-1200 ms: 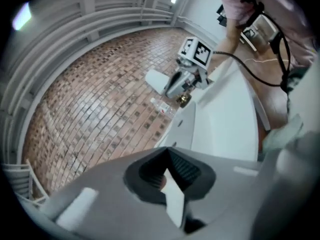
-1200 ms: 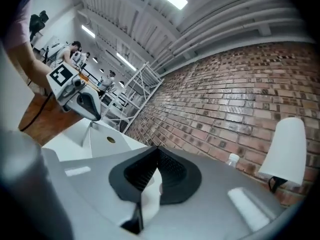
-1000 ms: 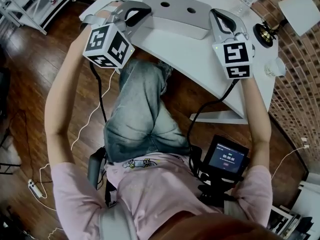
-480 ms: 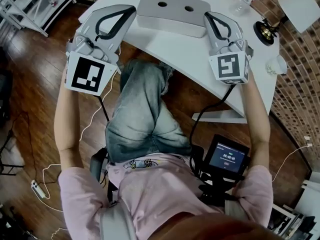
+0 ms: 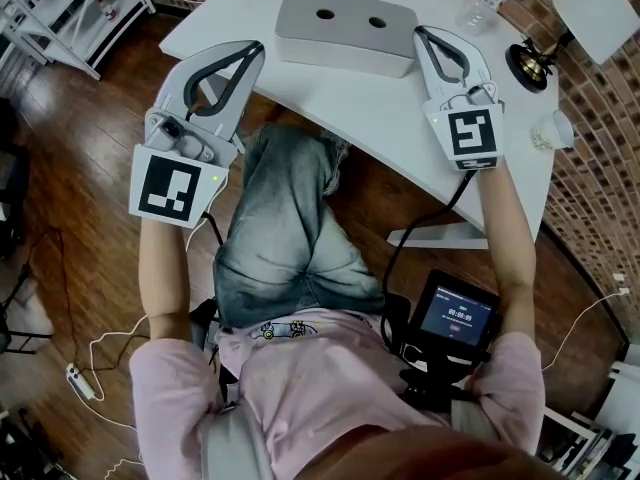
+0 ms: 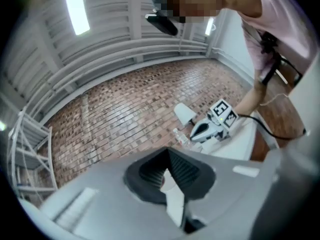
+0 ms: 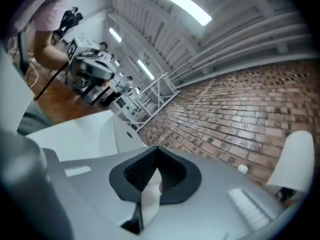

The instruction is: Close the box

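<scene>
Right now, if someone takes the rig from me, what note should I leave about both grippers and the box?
Left gripper: shut, empty, over the table's near edge, left of the box, apart from it.
Right gripper: shut, empty, at the box's right end; contact unclear.
Box: grey, on the white table, between the grippers.
Done: lid looks flat down, so the box appears closed.
Left: probably only checking the lid.

Pink shirt [image 5: 330,388], faded blue jeans [image 5: 285,238]. The left claw [image 5: 257,48] and right claw [image 5: 420,32] are grey with black rims, each bearing 1 black-and-white marker cube [image 5: 172,185]; a black cable [image 5: 400,236] leaves the right claw.
</scene>
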{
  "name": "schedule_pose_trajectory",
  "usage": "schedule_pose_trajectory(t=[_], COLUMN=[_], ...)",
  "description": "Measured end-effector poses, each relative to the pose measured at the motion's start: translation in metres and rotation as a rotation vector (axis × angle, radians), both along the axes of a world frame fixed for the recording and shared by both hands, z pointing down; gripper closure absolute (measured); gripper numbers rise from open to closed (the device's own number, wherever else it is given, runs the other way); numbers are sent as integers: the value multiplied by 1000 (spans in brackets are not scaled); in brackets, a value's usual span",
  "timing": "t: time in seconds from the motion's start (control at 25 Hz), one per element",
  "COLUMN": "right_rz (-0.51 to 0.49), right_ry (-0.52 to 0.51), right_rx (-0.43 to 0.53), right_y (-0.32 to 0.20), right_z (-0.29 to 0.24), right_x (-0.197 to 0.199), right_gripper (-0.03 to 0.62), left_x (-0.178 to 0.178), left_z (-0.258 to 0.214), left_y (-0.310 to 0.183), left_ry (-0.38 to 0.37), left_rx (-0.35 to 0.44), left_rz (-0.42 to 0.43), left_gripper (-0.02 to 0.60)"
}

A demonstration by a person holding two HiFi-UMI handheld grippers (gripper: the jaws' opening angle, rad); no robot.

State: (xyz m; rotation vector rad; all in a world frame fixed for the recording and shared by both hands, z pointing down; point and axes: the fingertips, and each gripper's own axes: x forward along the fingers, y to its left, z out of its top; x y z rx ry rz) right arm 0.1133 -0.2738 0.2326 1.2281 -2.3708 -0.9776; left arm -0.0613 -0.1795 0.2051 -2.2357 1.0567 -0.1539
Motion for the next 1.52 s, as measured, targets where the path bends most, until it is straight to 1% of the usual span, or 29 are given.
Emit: schedule_pose_trajectory(t=[0.04, 0.08, 0.12, 0.16, 0.24, 0.32, 0.36, 0.48, 0.56, 0.64, 0.72, 0.76, 0.88, 0.96, 1.08, 1.2, 1.32, 1.52], right_rz=[-3, -8, -12, -10, 5, 19, 24, 33, 33, 26, 17, 14, 8, 8, 8, 3, 4, 11], right_ry=[-94, -197, -298, -386, -500, -552, -570, -627, -655, -649, -614, -591, -536, -516, -497, -475, -450, -432], right_rx=[-11, -23, -33, -42, -41, -10, 11, 44, 52, 78, 110, 126, 158, 161, 157, 163, 169, 163], right_y=[-1, -2, -3, -4, -4, 0, 2, 8, 12, 17, 22, 24, 27, 27, 26, 26, 25, 26], right_z=[-10, -19, -26, -33, -44, -52, -56, -63, -67, -69, -68, -68, -66, -63, -61, -59, -56, -50], right_x=[9, 20, 33, 45, 66, 82, 89, 101, 103, 99, 92, 88, 79, 77, 75, 71, 69, 69], right_gripper=[592, 592, 592, 592, 592, 592, 592, 592, 592, 592, 592, 592, 592, 592, 592, 592, 592, 592], left_x=[-10, -21, -30, -39, -58, -77, -86, -104, -112, -115, -117, -119, -121, -119, -117, -112, -110, -105], left_z=[-4, -8, -14, -20, -37, -63, -76, -107, -119, -123, -123, -124, -119, -115, -112, -115, -108, -111], left_y=[3, 7, 13, 18, 29, 44, 55, 94, 118, 134, 141, 141, 131, 120, 109, 106, 104, 104], left_ry=[108, 207, 279, 323, 356, 376, 395, 461, 483, 476, 468, 476, 506, 499, 485, 483, 477, 474], left_rx=[-30, -43, -37, -20, 46, 137, 176, 263, 311, 340, 354, 357, 332, 306, 290, 288, 278, 280], left_rz=[-13, -25, -36, -51, -102, -156, -162, -115, -81, -72, -74, -76, -79, -99, -132, -130, -125, -127], left_gripper=[577, 577, 577, 577, 578, 577, 577, 578, 577, 577, 577, 577, 577, 578, 577, 578, 577, 577])
